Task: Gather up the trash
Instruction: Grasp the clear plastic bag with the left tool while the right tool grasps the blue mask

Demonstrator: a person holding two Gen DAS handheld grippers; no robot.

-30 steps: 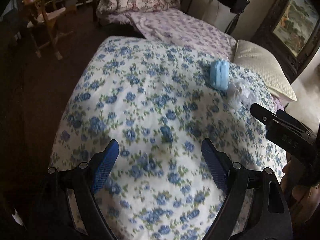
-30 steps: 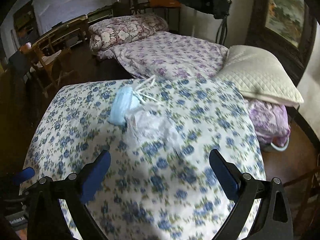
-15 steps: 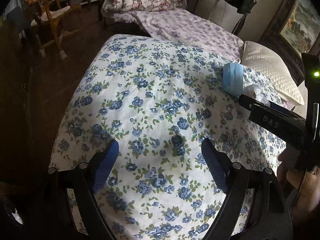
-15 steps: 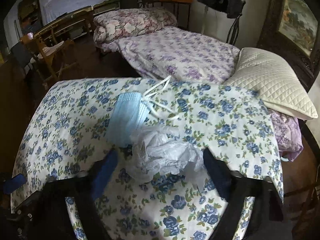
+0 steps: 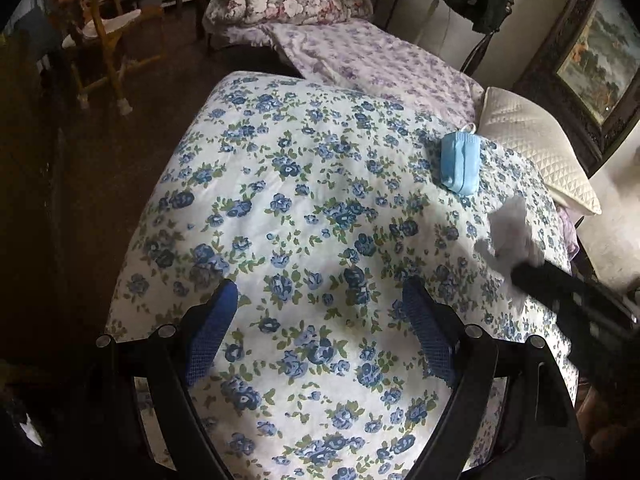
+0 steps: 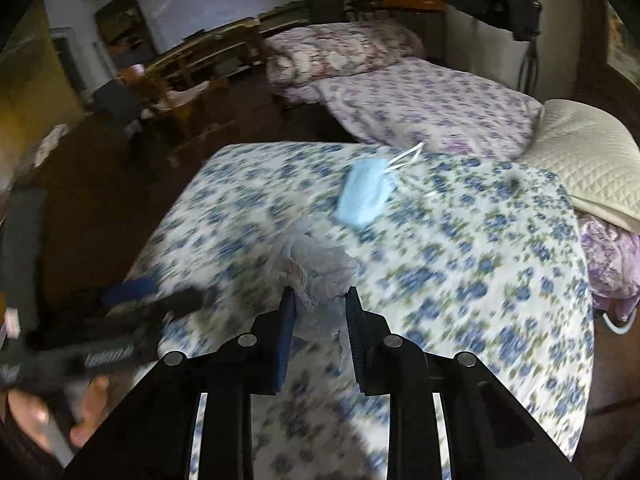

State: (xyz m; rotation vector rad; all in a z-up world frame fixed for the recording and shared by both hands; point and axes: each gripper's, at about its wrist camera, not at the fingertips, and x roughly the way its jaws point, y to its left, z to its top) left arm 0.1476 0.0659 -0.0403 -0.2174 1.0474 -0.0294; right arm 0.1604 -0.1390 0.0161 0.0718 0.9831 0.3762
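While our left gripper [image 5: 318, 316] stands apart, our right gripper [image 6: 319, 304] has just closed, clamping the crumpled plastic [image 6: 316, 272] near the blue mask [image 6: 364, 194].

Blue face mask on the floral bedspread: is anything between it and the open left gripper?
Nothing visible blocks it. From the left gripper, only bare floral bedspread lies before the blue face mask. The right gripper, shut on the crumpled clear plastic, sits off to the side of that path.
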